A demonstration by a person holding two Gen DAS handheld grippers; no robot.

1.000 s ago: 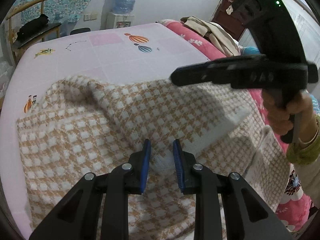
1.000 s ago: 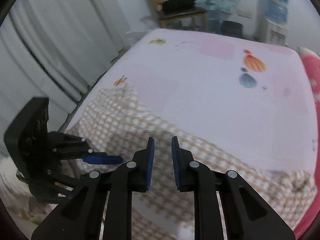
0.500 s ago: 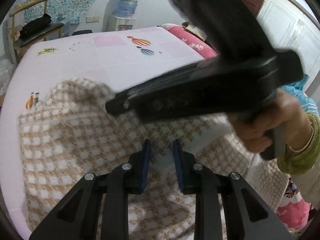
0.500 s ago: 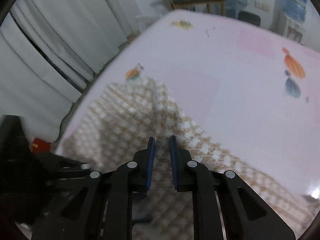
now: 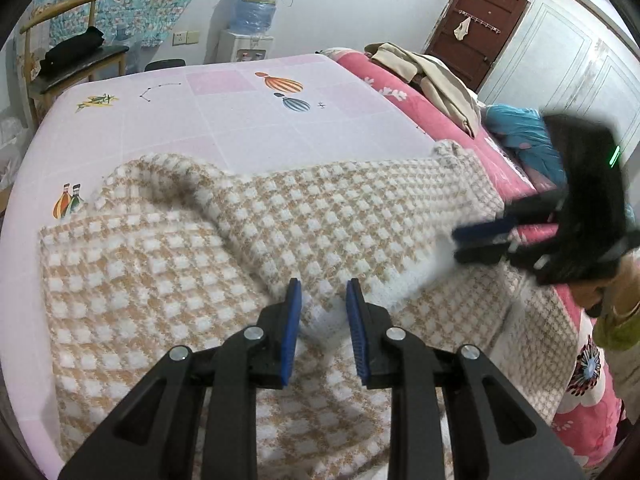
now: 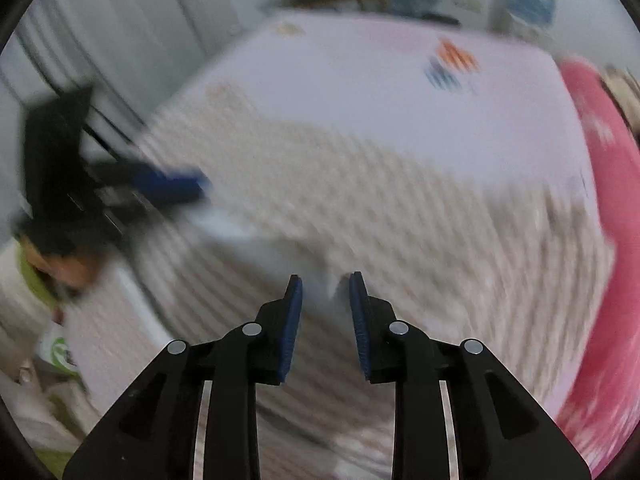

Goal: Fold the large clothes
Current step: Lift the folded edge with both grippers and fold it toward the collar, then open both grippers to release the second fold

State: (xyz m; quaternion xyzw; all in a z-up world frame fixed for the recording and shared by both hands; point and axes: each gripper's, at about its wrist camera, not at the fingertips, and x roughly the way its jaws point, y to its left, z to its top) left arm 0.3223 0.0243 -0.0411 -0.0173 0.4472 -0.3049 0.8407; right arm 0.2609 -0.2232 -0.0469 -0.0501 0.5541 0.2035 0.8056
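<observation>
Bed [image 5: 224, 128] with pink sheet: the checked tan-and-white garment [image 5: 168, 264] is spread over its near half. The white hem is pinched between the left gripper [image 5: 322, 312] fingers. The right gripper [image 6: 325, 304] fingers have just been opening; whether hem is gripped cannot be told (blur).

The garment [image 5: 168, 280] in front of me is a tan-and-white houndstooth check with a white hem. It lies on a bed sheet [image 5: 224, 128] of pale pink and lilac squares, printed with striped balloons in orange and blue-grey. Beside it runs a hot-pink quilt [image 5: 392, 84] with white flowers. My left claw [image 5: 322, 332] is black with blue pads, and so is my right claw [image 6: 326, 320]. The door [image 5: 480, 28] is dark brown.
</observation>
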